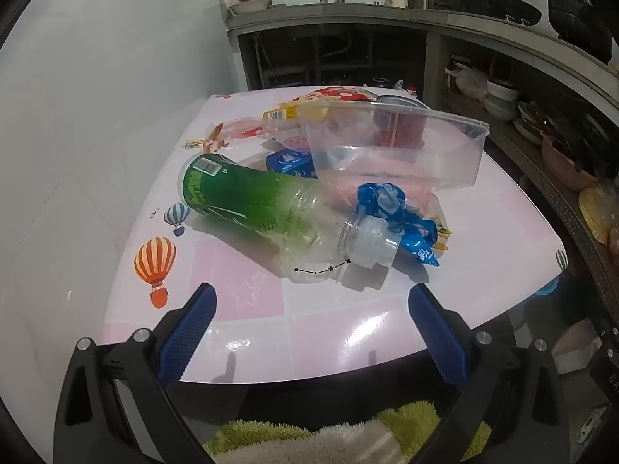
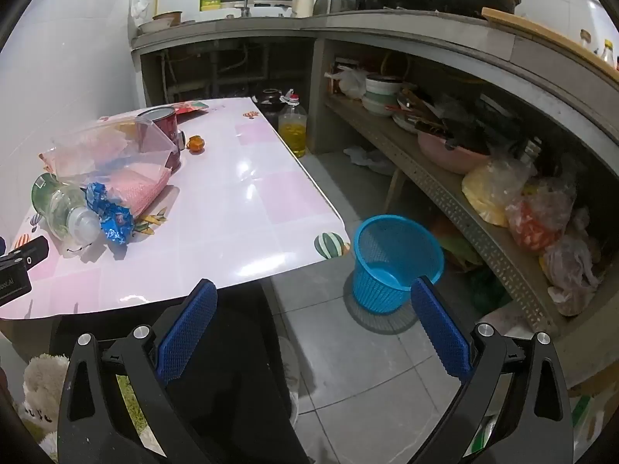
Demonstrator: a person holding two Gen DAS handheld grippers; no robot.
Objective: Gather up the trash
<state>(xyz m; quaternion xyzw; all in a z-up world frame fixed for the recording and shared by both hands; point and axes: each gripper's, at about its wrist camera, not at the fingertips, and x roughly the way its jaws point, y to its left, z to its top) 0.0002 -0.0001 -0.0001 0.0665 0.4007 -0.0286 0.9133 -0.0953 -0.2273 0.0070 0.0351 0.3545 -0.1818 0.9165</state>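
Knurled blue pads [image 1: 185, 332], glossy pink table [image 1: 329, 328], crumpled clear plastic bottle [image 1: 271, 208].

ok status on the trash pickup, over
Left gripper and right gripper open, empty. Green bottle, blue wrapper, clear tub on table, untouched. Blue bin on floor, path clear.

Plastic bottle [image 1: 267, 208] with green label, lying on its side on the pink table [image 1: 348, 328], clear cap end near the front edge. Crumpled blue wrapper [image 1: 402, 216] touching the cap. Clear plastic box [image 1: 390, 143] tilted behind both, resting on a pink cloth [image 2: 139, 185]. Small blue packet [image 1: 292, 162] behind the bottle. Blue basket [image 2: 394, 259] upright on the floor beside the table, nothing seen inside.
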